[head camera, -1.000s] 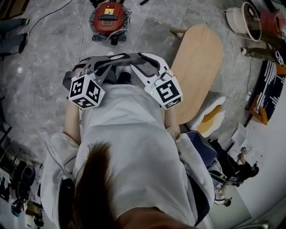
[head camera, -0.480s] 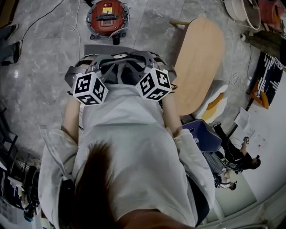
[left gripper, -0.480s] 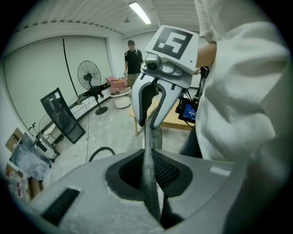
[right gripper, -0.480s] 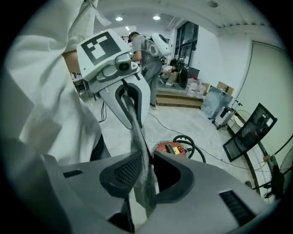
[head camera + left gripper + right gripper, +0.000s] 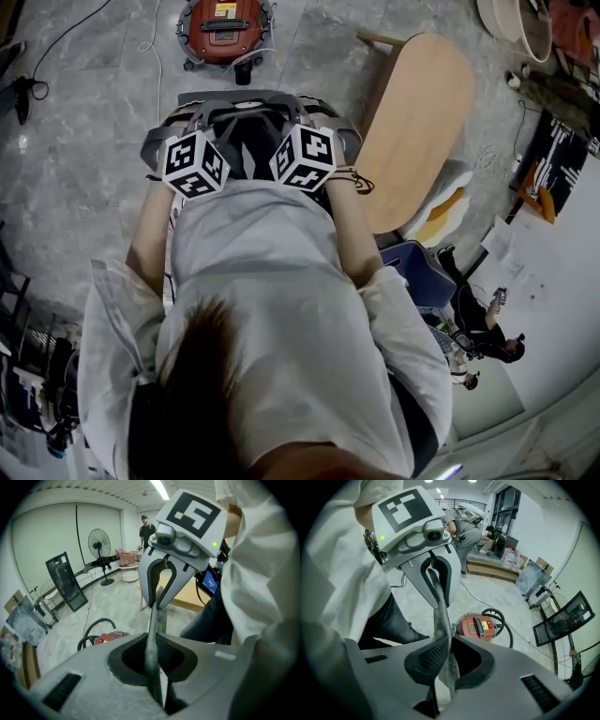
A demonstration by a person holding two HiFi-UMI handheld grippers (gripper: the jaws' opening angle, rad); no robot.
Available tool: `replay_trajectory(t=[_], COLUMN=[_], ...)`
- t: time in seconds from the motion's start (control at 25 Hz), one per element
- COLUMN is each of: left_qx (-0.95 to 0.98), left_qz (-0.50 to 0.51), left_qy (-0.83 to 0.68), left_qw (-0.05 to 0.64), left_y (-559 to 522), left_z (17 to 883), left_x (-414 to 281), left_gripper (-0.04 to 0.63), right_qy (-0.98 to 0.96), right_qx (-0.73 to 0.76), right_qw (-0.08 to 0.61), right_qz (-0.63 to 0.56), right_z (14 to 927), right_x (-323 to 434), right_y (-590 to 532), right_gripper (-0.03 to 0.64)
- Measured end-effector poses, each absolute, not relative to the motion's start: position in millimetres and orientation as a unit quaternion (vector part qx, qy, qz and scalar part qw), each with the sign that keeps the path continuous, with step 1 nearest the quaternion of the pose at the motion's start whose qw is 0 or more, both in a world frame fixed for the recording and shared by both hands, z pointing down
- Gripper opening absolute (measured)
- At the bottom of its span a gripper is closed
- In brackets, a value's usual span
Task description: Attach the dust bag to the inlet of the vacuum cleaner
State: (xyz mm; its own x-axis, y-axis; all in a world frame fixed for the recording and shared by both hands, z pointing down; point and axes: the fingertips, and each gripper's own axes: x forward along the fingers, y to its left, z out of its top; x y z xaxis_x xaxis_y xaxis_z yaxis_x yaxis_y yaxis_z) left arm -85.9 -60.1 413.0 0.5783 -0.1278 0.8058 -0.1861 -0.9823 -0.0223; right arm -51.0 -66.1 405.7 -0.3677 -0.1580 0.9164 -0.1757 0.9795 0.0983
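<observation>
Lab hall; pedestal fan (image 5: 100, 548), standing screen (image 5: 563, 618)

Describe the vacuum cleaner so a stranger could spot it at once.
Start at the long wooden table on the grey floor. Left of its far end in the head view, near the top edge, stands the vacuum cleaner. Nothing beside it matches its round red body with a black hose looping from it.
</observation>
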Motion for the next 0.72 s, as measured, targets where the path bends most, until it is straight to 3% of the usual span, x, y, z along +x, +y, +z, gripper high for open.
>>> replay_trajectory(t=[0.72], left_qx=[0.856], left_qz=[0.478], left_qy=[-0.115], left_qw=[0.158], left_y=[-55], left_z=[610], left_x=[-79], left_gripper=[0.043], right_qy=[-0.797], right_qx=[0.046], right_qw=[0.597], right_qz=[0.074], right_z=[597], right_x=[-44], right_y=[-62], right_gripper=[0.035])
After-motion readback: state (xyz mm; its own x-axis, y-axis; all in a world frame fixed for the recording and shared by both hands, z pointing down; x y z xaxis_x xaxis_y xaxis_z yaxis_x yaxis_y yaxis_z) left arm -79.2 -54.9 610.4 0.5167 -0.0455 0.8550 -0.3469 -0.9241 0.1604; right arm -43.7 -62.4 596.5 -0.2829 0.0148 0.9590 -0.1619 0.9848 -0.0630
